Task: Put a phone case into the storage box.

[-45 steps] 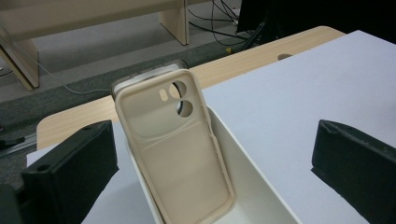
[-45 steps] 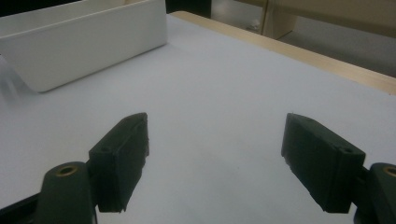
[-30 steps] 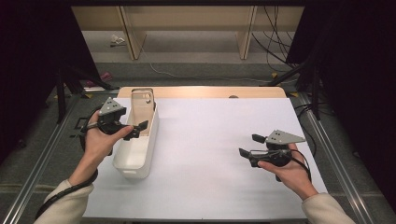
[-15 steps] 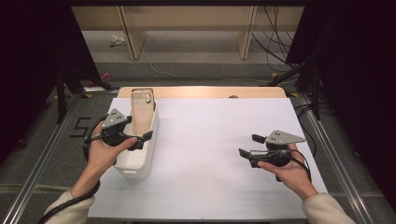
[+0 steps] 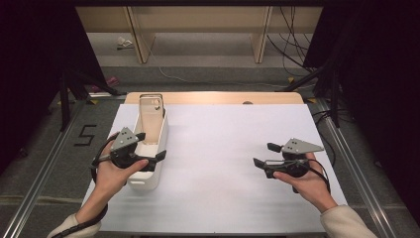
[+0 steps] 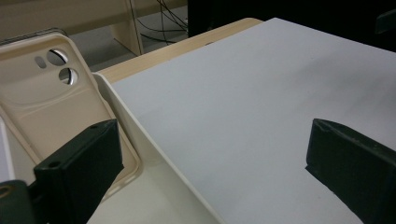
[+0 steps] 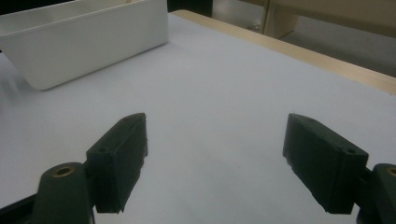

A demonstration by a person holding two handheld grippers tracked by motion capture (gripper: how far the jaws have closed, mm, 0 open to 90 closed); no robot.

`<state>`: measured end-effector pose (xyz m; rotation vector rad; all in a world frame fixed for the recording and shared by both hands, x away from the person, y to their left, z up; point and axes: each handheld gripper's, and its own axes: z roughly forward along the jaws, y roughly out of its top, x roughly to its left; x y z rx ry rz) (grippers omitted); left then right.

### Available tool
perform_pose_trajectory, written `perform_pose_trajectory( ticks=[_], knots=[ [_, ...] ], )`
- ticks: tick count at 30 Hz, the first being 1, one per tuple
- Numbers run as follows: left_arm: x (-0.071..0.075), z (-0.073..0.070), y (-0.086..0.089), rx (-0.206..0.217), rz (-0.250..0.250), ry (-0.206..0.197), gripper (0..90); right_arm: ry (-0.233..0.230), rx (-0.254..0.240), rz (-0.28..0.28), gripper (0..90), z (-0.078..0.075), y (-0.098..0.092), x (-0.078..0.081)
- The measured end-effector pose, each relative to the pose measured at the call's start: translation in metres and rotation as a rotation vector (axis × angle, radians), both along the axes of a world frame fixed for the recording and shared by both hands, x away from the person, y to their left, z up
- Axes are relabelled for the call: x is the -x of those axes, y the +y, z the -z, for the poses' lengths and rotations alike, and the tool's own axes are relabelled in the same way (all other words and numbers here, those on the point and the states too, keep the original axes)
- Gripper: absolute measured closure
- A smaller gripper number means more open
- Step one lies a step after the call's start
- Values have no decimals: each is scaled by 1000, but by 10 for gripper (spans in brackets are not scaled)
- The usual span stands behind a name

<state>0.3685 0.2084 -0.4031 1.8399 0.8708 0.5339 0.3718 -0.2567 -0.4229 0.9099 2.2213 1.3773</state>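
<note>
A beige phone case with camera holes leans upright at the far end of a long white bin on the table's left side. My left gripper is open over the bin's near half, straddling its right wall. In the left gripper view, one jaw is above the phone case inside the bin. The other jaw is over the white sheet, with the bin wall between them and the left gripper holding nothing. My right gripper hovers open and empty over the sheet at the right. It faces the bin, jaws wide in the right gripper view.
A white sheet covers most of the wooden table. Metal rails run along both sides of the table. Black stands and cables lie on the floor beyond the far edge.
My left gripper has drawn back toward the near end of the bin, still open. The right gripper has stayed where it was.
</note>
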Motion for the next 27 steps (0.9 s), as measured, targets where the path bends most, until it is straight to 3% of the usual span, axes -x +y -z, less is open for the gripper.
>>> perform_pose_trajectory(
  ticks=[6, 11, 27],
  knots=[
    [11, 5, -1, -8, 6, -21, 25, 0, 5, -6, 228, 1, 0, 1],
    [16, 12, -4, -26, 17, -16, 22, 1, 6, -11, 227, 1, 1, 2],
    [21, 17, -4, -48, 9, -25, 23, -7, 21, -27, 221, 1, 5, 6]
  ],
)
